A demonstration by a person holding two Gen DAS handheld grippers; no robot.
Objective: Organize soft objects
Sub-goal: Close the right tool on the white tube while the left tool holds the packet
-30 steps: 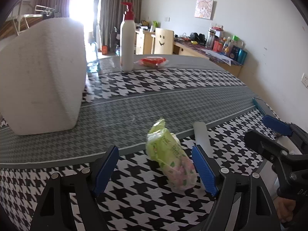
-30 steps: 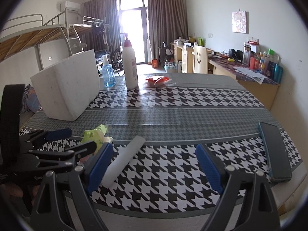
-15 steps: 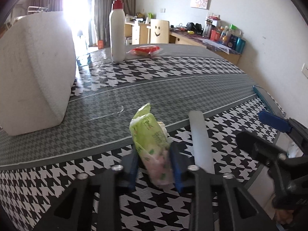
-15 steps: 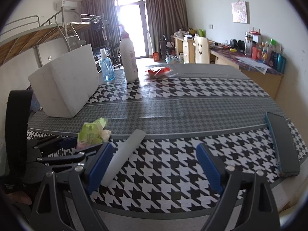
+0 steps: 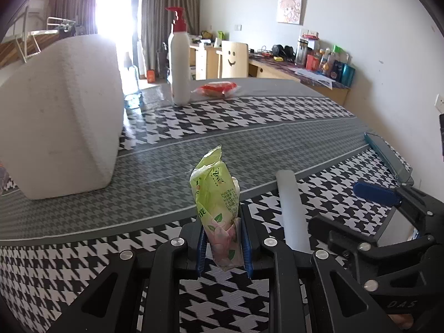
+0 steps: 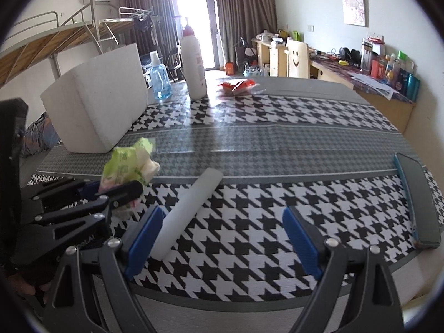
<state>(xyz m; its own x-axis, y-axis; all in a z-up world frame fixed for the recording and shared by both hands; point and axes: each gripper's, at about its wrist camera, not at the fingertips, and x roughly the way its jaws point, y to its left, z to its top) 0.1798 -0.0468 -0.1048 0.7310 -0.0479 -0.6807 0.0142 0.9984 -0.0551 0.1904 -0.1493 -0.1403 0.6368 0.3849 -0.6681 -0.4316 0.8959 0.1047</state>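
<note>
My left gripper (image 5: 223,245) is shut on a green and pink tissue pack (image 5: 217,202) and holds it above the houndstooth table; the pack also shows in the right wrist view (image 6: 126,166), lifted off the cloth. A white foam roll (image 5: 291,208) lies on the table just right of it, also in the right wrist view (image 6: 188,205). My right gripper (image 6: 222,241) is open and empty, its left pad beside the roll's near end. A white foam box (image 5: 61,113) stands at the left, also in the right wrist view (image 6: 97,100).
A white pump bottle (image 5: 179,63) and a red packet (image 5: 217,88) stand at the table's far side. A blue bottle (image 6: 158,77) is behind the box. A phone (image 6: 417,194) lies at the right edge. A desk with clutter lines the right wall.
My left gripper closed on the tissue pack and lifted it off the table. The right gripper stayed open and barely moved.
</note>
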